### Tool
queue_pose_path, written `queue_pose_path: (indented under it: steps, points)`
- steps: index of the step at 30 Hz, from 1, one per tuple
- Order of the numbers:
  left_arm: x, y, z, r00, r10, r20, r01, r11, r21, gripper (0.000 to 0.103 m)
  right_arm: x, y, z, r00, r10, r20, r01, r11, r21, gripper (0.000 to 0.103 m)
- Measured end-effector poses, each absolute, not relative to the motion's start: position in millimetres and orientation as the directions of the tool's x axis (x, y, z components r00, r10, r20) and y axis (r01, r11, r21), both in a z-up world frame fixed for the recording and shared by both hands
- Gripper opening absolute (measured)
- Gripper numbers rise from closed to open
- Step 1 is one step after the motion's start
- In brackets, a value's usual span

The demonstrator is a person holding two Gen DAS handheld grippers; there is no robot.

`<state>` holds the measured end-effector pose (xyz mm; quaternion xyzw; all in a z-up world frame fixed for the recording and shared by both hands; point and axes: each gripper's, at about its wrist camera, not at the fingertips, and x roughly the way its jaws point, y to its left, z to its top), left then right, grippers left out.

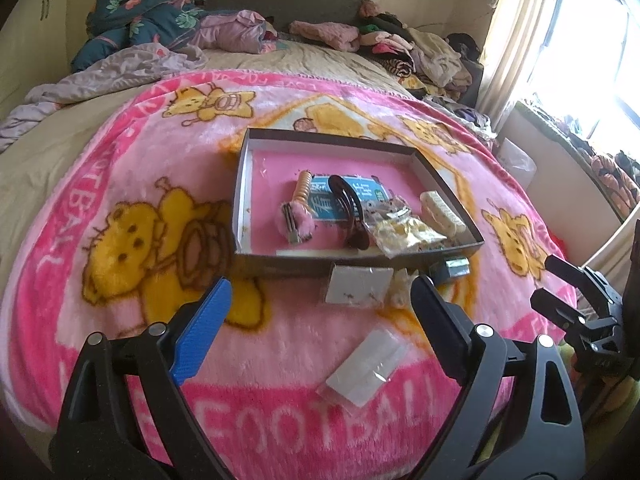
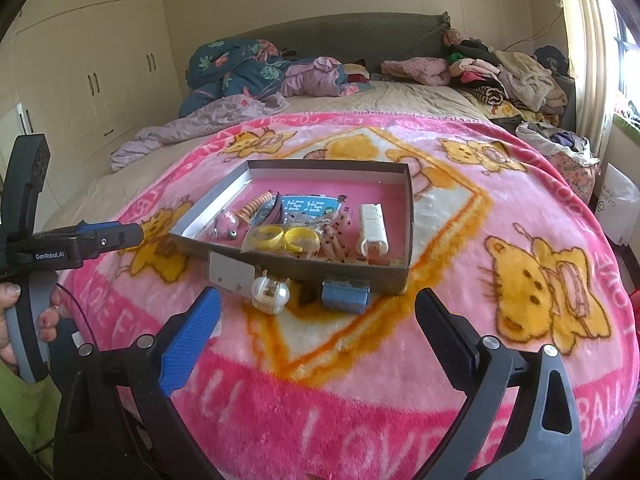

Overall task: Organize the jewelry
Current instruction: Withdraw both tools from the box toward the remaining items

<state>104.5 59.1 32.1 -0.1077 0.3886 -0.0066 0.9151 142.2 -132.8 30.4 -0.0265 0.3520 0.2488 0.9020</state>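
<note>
A shallow dark box (image 1: pixel 244 184) (image 2: pixel 400 280) with a pink floor lies on a pink blanket. It holds a fluffy pink clip (image 1: pixel 298 218), a dark hair clip (image 1: pixel 348 208), a bag of yellow pieces (image 1: pixel 404 236) (image 2: pixel 284 238) and a white clip (image 1: pixel 442 210) (image 2: pixel 372 224). In front of the box lie a clear packet (image 1: pixel 358 286) (image 2: pixel 230 272), a pearl-white claw clip (image 2: pixel 270 294), a blue block (image 2: pixel 344 296) and a second clear packet (image 1: pixel 366 368). My left gripper (image 1: pixel 322 300) is open and empty above the near packets. My right gripper (image 2: pixel 318 312) is open and empty just short of the loose items.
The pink blanket (image 1: pixel 140 160) covers the near half of a bed. Piled clothes (image 1: pixel 400 48) and a floral quilt (image 1: pixel 140 16) lie at the far end. Cupboards (image 2: pixel 92 72) stand to the left, a window (image 1: pixel 592 52) to the right.
</note>
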Motion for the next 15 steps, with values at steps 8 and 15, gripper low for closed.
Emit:
queue_pose_path:
  steps: [8,15]
  points:
    - [91,48,21,0.682,-0.098,-0.725,-0.053,0.982,-0.182,0.09,132,-137,27,0.626,0.422,-0.656,-0.467,0.876,0.118,0.097]
    - [79,44,9,0.664,-0.102,-0.74,-0.042,0.984,-0.173,0.09,125,-135,18,0.612,0.42,-0.67,-0.472,0.874,0.116,0.097]
